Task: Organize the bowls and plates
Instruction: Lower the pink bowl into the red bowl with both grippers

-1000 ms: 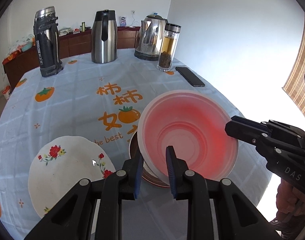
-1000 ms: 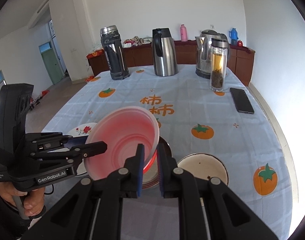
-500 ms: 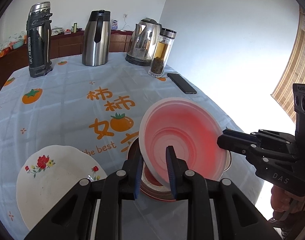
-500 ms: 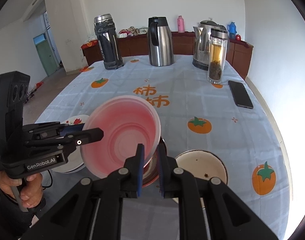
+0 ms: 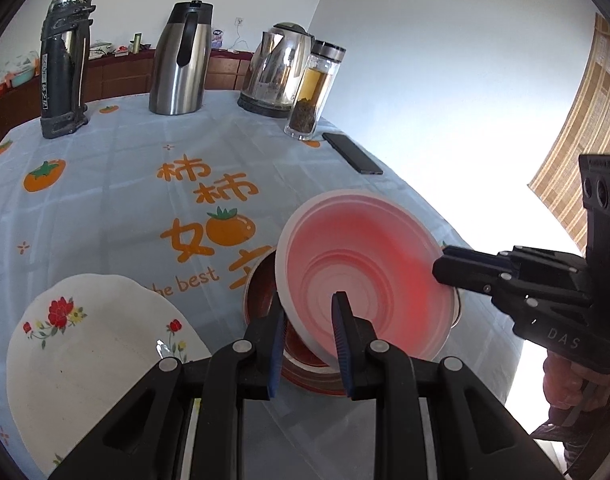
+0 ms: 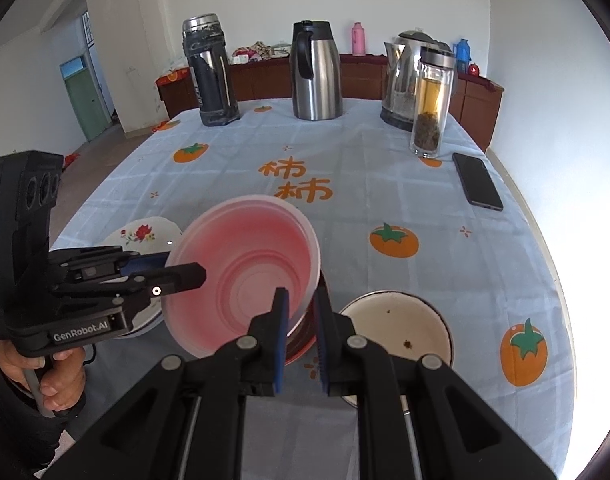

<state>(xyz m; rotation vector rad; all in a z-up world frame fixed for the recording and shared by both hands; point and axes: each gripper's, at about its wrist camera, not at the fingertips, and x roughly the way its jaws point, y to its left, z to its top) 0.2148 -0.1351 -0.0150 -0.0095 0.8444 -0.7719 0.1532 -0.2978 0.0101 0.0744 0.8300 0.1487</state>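
A pale blue tablecloth printed with orange persimmons and characters is covering the table, which is standing in a white-walled room beside a dark wooden sideboard. Toward the far edge, a black flask, a steel jug, a kettle and a glass tea bottle are lining up, with a phone lying nearby. The left gripper is clamping the near rim of the pink bowl, one finger inside and one outside, while the right gripper is pinching the opposite rim the same way. The bowl is hanging tilted above a red-brown bowl sitting on the cloth. A flowered plate is lying to the left, and a cream enamel bowl is resting to the right. Compared with a second ago, the pink bowl is sitting lower and closer over the red-brown bowl, and both grippers are keeping their hold unchanged.
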